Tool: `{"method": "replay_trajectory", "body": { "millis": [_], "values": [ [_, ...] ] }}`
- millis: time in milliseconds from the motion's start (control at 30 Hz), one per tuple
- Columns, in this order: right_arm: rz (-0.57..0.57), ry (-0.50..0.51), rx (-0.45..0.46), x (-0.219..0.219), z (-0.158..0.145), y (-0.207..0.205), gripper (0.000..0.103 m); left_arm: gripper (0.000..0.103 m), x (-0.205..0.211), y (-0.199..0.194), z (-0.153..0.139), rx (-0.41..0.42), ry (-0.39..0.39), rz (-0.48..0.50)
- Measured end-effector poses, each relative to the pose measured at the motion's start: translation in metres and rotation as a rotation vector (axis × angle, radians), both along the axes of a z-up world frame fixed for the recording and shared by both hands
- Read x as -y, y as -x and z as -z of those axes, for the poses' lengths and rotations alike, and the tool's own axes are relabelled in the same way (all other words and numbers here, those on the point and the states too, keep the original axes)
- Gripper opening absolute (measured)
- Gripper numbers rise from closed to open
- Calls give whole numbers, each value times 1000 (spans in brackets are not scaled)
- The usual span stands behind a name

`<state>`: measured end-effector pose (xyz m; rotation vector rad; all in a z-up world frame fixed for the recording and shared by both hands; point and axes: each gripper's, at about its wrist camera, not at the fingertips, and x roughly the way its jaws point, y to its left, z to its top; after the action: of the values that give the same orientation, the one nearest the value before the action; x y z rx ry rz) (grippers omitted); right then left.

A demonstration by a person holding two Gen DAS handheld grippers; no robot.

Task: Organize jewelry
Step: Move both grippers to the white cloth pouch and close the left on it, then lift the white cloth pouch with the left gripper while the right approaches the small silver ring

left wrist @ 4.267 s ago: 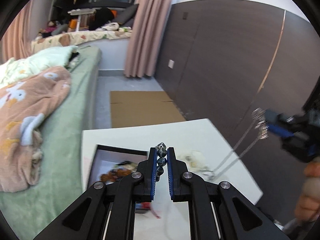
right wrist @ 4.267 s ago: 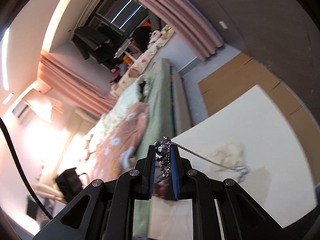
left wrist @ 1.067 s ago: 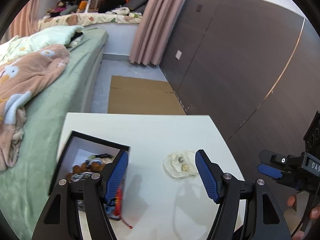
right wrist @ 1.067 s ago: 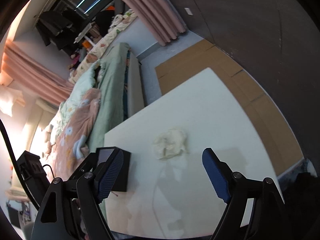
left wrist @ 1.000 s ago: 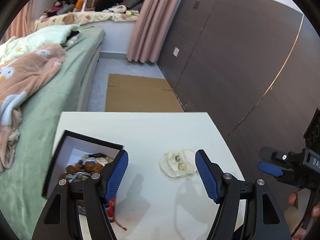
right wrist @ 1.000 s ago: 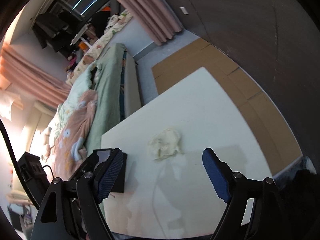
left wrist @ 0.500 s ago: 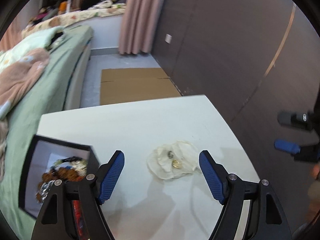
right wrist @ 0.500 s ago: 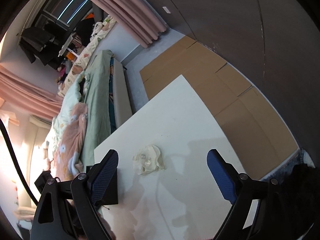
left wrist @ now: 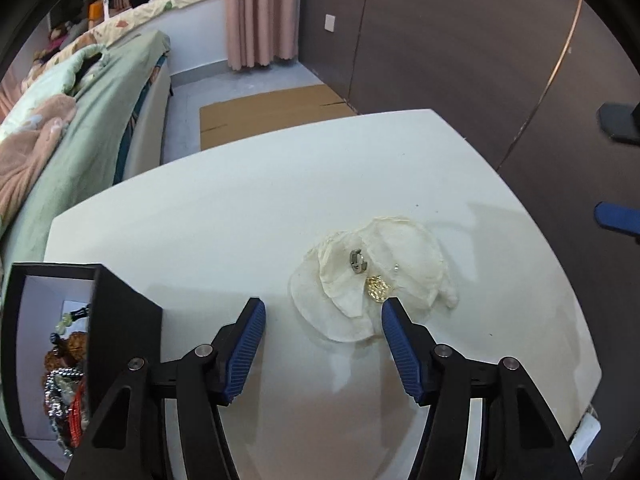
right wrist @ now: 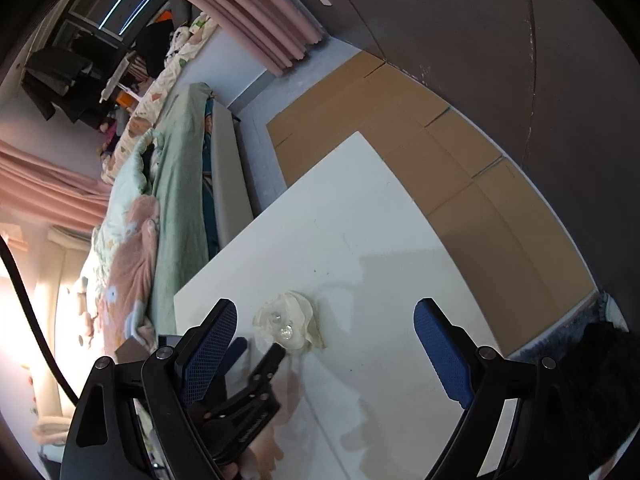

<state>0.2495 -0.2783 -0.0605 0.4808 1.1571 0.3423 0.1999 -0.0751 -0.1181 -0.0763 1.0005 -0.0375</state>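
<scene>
A crumpled cream tissue (left wrist: 372, 272) lies on the white table (left wrist: 240, 208). On it rest a silver ring (left wrist: 358, 260) and a small gold piece (left wrist: 378, 289). My left gripper (left wrist: 323, 322) is open and empty, low over the table just short of the tissue. A black box (left wrist: 100, 320) at the left holds several beaded bracelets and chains (left wrist: 66, 376). My right gripper (right wrist: 324, 320) is open and empty, higher up; it sees the tissue (right wrist: 290, 320) and the left gripper's fingers (right wrist: 266, 360) next to it.
A bed with green and pink bedding (left wrist: 60, 128) runs along the table's left side. Flat cardboard (left wrist: 272, 114) lies on the floor beyond the table. A dark wardrobe wall (left wrist: 460, 60) stands to the right. The right gripper's fingers (left wrist: 616, 216) show at the right edge.
Both grippers held a chain 4.3 s ago; now both are open and empty. The left gripper has moved right and down toward the tissue. The right gripper has risen and drawn back.
</scene>
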Motion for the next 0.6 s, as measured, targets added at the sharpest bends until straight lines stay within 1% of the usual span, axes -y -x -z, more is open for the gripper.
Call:
{"method": "replay_trajectory", "body": {
  "millis": [100, 133, 200, 233, 267, 333, 400, 500, 600],
  "values": [
    [16, -14, 7, 0, -2, 0, 91, 62, 3, -6, 2, 17, -11, -17],
    [18, -18, 7, 1, -2, 0, 91, 59, 4, -6, 2, 25, -17, -19],
    [21, -18, 3, 2, 0, 1, 91, 35, 9, -5, 2, 41, -53, -7],
    [21, -11, 1, 2, 0, 1, 91, 9, 10, -4, 2, 40, -61, 3],
    [22, -7, 0, 2, 0, 1, 91, 2, 8, -3, 2, 30, -38, 14],
    [22, -1, -1, 2, 0, 0, 91, 2, 2, 1, -1, 22, 30, 16],
    [22, -2, -2, 3, 0, -1, 91, 1, -4, 6, -11, 39, 60, 8],
    [16, 2, -5, 3, 1, -1, 91, 1, -14, 15, -29, 71, 136, 7],
    [5, 11, -5, -2, 0, -1, 91, 1, -20, 20, -45, 116, 141, 2]
  ]
}}
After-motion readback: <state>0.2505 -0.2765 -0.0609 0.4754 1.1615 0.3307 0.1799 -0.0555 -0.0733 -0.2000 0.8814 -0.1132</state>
